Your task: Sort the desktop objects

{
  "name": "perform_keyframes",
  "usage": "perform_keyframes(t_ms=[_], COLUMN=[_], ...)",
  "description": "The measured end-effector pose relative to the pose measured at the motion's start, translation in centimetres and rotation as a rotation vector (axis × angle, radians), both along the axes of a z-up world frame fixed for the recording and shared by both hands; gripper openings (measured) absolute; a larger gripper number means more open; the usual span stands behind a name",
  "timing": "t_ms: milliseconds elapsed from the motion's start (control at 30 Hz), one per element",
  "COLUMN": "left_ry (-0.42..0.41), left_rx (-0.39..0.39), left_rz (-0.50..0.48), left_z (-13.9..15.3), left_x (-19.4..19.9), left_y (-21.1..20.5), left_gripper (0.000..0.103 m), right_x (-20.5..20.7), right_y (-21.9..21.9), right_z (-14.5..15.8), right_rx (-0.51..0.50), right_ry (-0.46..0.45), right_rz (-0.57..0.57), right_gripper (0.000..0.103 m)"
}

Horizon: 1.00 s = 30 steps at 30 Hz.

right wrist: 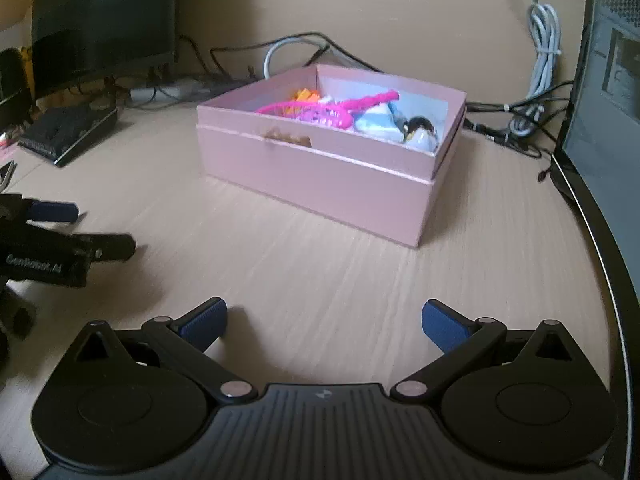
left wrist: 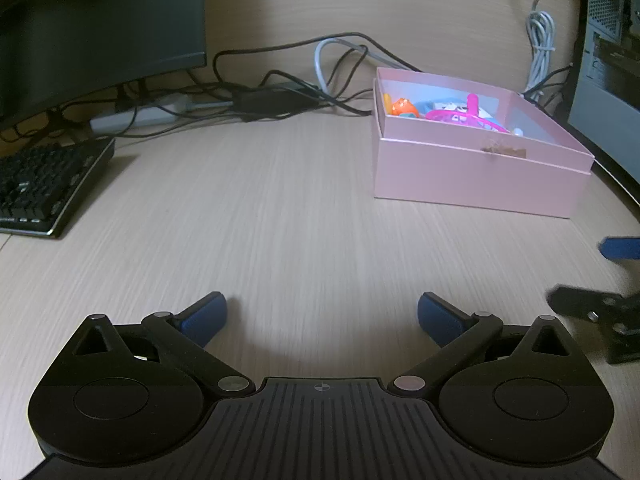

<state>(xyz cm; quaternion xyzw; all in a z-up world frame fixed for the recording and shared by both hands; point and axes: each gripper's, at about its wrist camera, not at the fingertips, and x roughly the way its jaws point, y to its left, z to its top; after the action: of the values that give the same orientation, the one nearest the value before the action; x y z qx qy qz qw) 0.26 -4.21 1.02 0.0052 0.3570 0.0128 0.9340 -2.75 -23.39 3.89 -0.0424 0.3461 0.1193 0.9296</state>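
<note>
A pink cardboard box [left wrist: 476, 178] [right wrist: 320, 184] stands on the wooden desk, holding several small objects: a magenta plastic piece [right wrist: 332, 110] [left wrist: 452, 114], an orange toy [left wrist: 402, 107], pale blue items [right wrist: 378, 120]. My left gripper [left wrist: 322, 316] is open over bare desk, well short of the box, nothing between its blue pads [left wrist: 206, 316]. My right gripper [right wrist: 324, 322] is open too, empty, in front of the box's near corner. Each gripper shows at the edge of the other's view: the right gripper [left wrist: 600, 280], the left gripper [right wrist: 76, 232].
A black keyboard [left wrist: 44, 188] [right wrist: 68, 132] lies at the left under a dark monitor [left wrist: 92, 28] [right wrist: 104, 16]. Tangled black and white cables [left wrist: 288, 88] [right wrist: 540, 76] run along the back. A computer case [right wrist: 604, 100] and the desk's dark curved edge [right wrist: 608, 272] bound the right.
</note>
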Motion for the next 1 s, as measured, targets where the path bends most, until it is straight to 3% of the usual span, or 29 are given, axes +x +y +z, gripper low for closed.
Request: perform_keyframes(t_ms=[1000], left_ry=[-0.005], left_rx=[-0.002], left_rz=[0.005], left_z=[-0.08], left_x=[0.39], left_y=[-0.13], left_gripper=[0.103], right_x=[1.03], right_y=[0.16], right_z=[-0.62], right_rx=[0.006], right_ry=[-0.014], right_rz=[0.005], right_gripper=[0.103])
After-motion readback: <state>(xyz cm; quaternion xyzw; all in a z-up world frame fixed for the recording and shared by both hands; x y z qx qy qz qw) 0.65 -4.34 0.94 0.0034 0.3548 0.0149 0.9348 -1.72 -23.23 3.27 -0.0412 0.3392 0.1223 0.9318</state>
